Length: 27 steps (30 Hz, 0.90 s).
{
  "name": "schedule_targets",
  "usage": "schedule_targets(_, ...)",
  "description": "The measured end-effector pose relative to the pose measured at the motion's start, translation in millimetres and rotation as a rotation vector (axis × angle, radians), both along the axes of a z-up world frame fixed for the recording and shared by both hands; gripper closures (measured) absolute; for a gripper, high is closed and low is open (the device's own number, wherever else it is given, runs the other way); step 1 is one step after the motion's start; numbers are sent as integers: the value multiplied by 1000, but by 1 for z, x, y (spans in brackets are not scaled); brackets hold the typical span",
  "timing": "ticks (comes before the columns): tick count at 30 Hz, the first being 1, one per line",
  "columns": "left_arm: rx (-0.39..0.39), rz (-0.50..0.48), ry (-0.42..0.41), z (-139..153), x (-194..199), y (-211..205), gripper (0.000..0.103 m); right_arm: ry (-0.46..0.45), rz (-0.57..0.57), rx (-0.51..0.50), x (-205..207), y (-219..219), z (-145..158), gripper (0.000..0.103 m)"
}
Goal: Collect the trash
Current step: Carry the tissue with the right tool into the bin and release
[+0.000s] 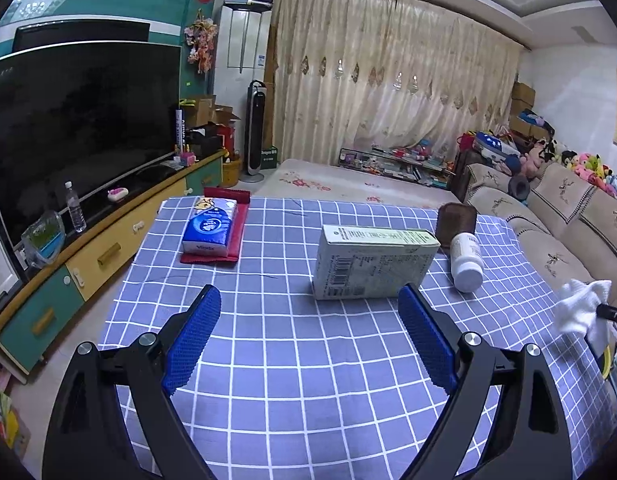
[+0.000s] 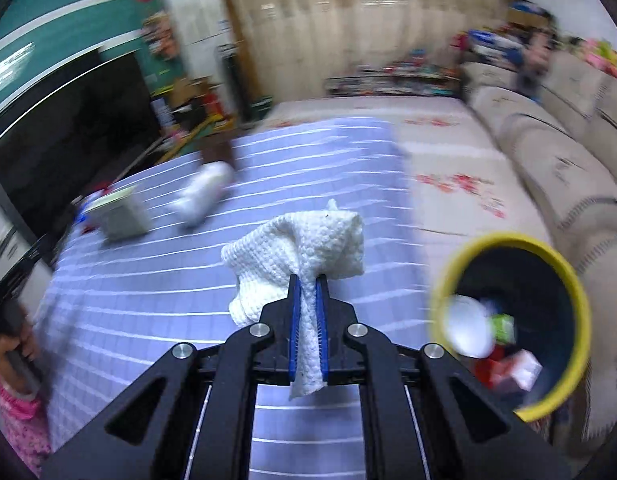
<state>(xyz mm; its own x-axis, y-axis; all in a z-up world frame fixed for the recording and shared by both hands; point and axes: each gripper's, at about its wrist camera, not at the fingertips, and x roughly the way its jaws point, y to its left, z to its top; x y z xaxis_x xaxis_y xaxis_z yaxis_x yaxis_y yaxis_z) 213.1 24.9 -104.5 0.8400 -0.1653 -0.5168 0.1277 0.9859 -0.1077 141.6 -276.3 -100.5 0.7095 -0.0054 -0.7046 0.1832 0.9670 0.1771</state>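
Observation:
My right gripper (image 2: 307, 280) is shut on a crumpled white paper towel (image 2: 296, 248), held above the blue checked tablecloth (image 2: 148, 300). To its right stands a yellow-rimmed bin (image 2: 564, 264) with trash inside. In the left wrist view the same towel (image 1: 580, 306) hangs at the table's right edge. My left gripper (image 1: 310, 298) stands open over the cloth with nothing between its fingers. Just beyond its right finger lies a pale green carton (image 1: 368, 262) on its side. A white bottle (image 1: 466, 260) lies to the carton's right.
A tissue pack (image 1: 210, 226) rests on a red mat (image 1: 236, 232) at the far left of the table (image 1: 292, 360). A brown cup (image 1: 456, 220) stands behind the bottle. A sofa (image 1: 556, 216) runs along the right, a TV cabinet (image 1: 108, 248) along the left. A person's hand (image 2: 20, 344) shows at lower left.

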Motion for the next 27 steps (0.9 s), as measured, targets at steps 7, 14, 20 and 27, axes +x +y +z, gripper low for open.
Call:
schedule_targets(7,27,-29,4,-4,1,-12,14,52,-217,-26,-21,-80,-21,95)
schedule_targets(14,49,-95,8,-6,-1,-30,14,105,-314,-31,-28,-121,-45,95)
schedule_targets(20,80,-188,19,-6,-8,-58,14,157,-388,-62,-29,-135,-62,60)
schedule_targets(27,100,-339,81,-7,-10,-106,14,124,-384,-49,-39,-139,-57,56)
